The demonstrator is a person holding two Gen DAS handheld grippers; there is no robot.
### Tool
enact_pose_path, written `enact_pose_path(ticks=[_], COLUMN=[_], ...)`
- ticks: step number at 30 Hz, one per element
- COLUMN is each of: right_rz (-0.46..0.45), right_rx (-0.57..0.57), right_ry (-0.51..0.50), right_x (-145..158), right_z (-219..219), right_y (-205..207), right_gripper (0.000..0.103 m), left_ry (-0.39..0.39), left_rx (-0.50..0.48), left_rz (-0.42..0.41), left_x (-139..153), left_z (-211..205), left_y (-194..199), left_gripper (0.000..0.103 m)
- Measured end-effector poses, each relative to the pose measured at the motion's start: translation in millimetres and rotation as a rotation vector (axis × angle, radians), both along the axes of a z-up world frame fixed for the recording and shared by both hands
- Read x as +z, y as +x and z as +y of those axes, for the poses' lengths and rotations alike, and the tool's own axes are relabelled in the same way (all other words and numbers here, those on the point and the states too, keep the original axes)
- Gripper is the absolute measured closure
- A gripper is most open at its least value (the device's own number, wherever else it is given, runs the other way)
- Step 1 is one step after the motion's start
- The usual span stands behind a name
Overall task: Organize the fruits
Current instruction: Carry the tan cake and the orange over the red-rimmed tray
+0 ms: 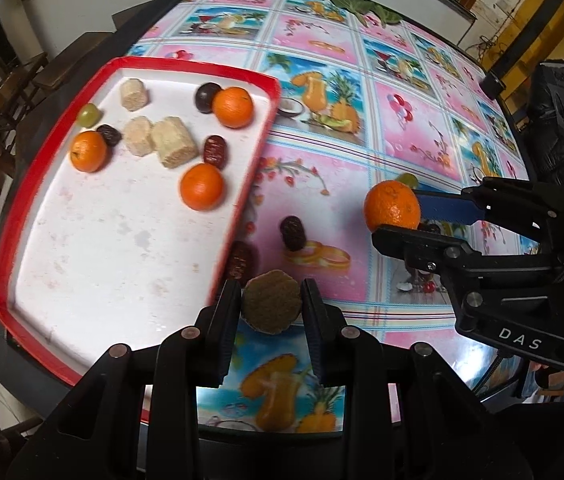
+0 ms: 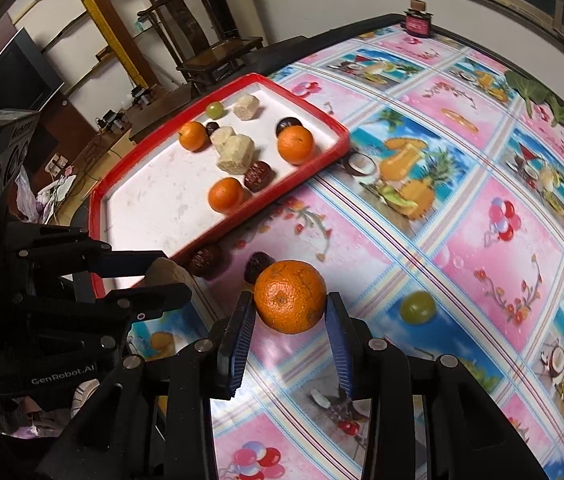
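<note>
My left gripper (image 1: 270,305) is shut on a beige round sugarcane piece (image 1: 270,301), held above the table just right of the red-rimmed white tray (image 1: 82,240). It also shows in the right wrist view (image 2: 170,280). My right gripper (image 2: 290,310) is shut on an orange (image 2: 290,296), lifted over the table; the same orange shows in the left wrist view (image 1: 391,205). The tray (image 2: 142,208) holds three oranges, several sugarcane pieces, dark dates and a green grape (image 2: 214,110). Two dates (image 1: 293,232) (image 1: 242,260) and a green grape (image 2: 417,307) lie on the tablecloth.
The table carries a pink and blue fruit-print cloth (image 2: 481,200). A small dark jar (image 2: 417,20) stands at the far edge, green leaves (image 2: 541,100) beside it. Wooden chairs (image 2: 218,56) stand beyond the tray side.
</note>
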State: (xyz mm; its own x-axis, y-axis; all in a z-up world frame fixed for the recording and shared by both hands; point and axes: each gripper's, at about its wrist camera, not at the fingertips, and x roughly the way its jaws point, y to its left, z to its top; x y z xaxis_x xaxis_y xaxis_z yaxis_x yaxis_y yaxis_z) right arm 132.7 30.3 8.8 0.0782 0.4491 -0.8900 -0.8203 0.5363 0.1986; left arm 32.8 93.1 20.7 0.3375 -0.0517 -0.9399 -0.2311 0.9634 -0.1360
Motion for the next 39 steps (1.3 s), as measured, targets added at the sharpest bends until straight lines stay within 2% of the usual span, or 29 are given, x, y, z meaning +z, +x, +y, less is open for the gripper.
enact_pose_path(ticks=[11, 25, 39], right_rz=[-0.006, 0.015, 0.031], right_rx=[0.059, 0.11, 0.159], right_ry=[0.016, 0.02, 0.001], right_x=[6, 1, -14], right_z=[32, 75, 118], right_y=[-8, -15, -26], right_gripper=[0.066, 0.067, 0.067], left_ry=[0.003, 0.001, 0.005], left_rx=[0.074, 0.185, 0.22], left_rz=[-0.002, 0.01, 0.023], left_x=[1, -9, -27], left_z=[36, 102, 140], left_y=[-11, -19, -6], left_gripper=[0.075, 0.075, 0.075])
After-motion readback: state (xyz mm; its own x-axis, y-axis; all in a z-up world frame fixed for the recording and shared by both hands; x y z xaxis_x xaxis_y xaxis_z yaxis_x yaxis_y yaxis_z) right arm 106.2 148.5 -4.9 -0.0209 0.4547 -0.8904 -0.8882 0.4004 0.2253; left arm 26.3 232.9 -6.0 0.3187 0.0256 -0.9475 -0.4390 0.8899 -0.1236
